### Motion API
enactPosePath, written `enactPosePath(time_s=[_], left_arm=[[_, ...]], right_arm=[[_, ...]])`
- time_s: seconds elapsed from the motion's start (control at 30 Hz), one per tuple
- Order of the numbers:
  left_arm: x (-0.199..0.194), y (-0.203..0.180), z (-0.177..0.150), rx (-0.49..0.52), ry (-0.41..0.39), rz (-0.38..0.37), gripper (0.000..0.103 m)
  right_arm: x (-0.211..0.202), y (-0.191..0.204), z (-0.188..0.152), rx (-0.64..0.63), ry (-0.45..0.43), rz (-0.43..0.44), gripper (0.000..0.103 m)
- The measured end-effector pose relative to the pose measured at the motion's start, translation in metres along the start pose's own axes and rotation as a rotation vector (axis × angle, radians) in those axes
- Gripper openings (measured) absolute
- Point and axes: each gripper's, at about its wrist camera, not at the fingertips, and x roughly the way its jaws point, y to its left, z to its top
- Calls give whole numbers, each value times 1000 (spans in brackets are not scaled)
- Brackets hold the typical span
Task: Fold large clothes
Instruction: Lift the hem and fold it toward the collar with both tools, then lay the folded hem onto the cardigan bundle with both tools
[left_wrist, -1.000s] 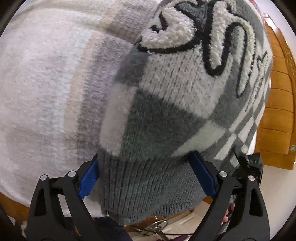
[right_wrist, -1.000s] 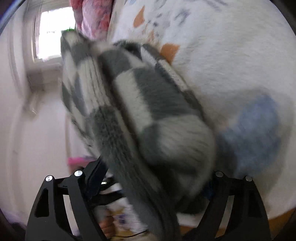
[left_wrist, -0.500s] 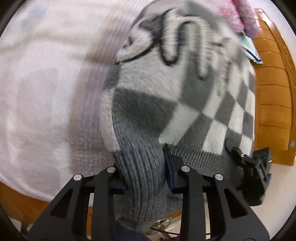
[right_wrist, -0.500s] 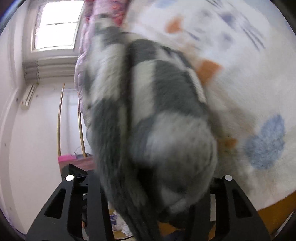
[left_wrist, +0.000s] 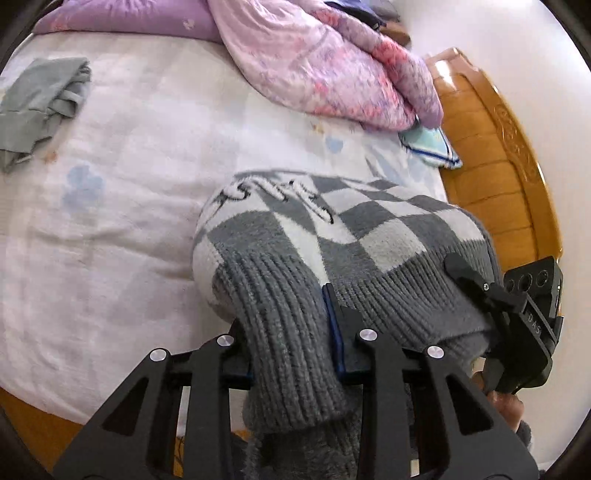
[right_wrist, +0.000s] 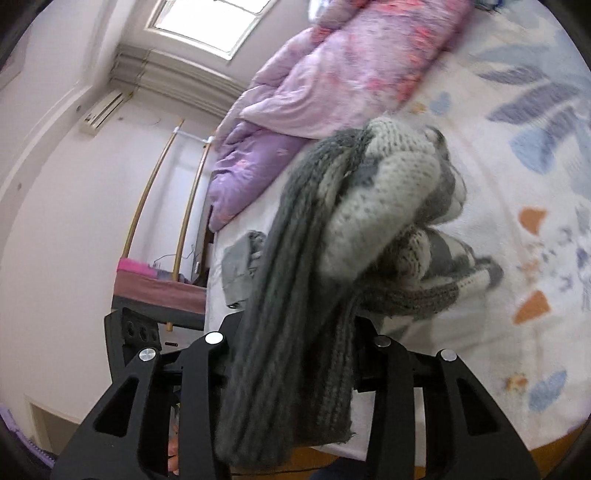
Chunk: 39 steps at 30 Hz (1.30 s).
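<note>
Grey-checked sweater (left_wrist: 354, 236) (lettering unreadable)

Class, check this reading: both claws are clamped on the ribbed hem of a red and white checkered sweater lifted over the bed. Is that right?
One detail is wrong: the sweater is grey and white, not red and white, as the left wrist view shows. The left claw and right claw do clamp its ribbed hem over the bed.

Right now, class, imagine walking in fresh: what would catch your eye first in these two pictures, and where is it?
First, the grey-and-white checked sweater, bunched at centre, its ribbed hem clamped in the left hand-held gripper and the right hand-held gripper, whose jaws have just been closing on it. Behind it, a pink-and-purple quilt is heaped along the far side of the bed. A crumpled grey garment lies far left.
</note>
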Motion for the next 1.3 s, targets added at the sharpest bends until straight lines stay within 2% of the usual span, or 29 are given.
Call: enactPosePath(time_s=[0.1, 0.23, 0.37, 0.5, 0.53, 0.7, 0.77, 0.83, 0.9, 0.97, 1.03, 1.17, 1.23, 1.3], left_arm=[[-41, 24, 14, -4, -28, -6, 27], [-89, 70, 46, 6, -87, -4, 27], [-152, 126, 97, 41, -175, 0, 27], [-204, 181, 161, 90, -277, 46, 27], [-221, 199, 181, 110, -326, 57, 27], [-270, 264, 241, 172, -474, 129, 28], [-273, 293, 252, 179, -496, 169, 28], [-265, 321, 255, 176, -476, 227, 28], [-241, 364, 250, 148, -425, 289, 28], [-208, 408, 240, 69, -339, 306, 28], [-189, 432, 232, 51, -295, 337, 28], [-182, 455, 223, 2, -302, 330, 31], [-176, 462, 217, -22, -282, 334, 34], [-172, 462, 211, -15, -262, 382, 49]], right_arm=[[32, 36, 0, -23, 3, 20, 36], [97, 86, 16, -52, -10, 64, 36], [158, 145, 31, -91, -31, 113, 36], [240, 205, 51, -127, -63, 198, 36], [263, 221, 57, -137, -77, 225, 36], [358, 278, 74, -156, -96, 337, 36], [396, 284, 71, -162, -84, 330, 36], [435, 272, 60, -115, -36, 327, 36], [470, 256, 43, -96, 10, 291, 35], [515, 226, 18, -27, 94, 233, 35], [543, 202, -5, 21, 161, 168, 35], [552, 190, -33, 29, 168, 130, 35], [555, 188, -39, 22, 178, 72, 37], [556, 187, -38, -11, 197, -33, 45]])
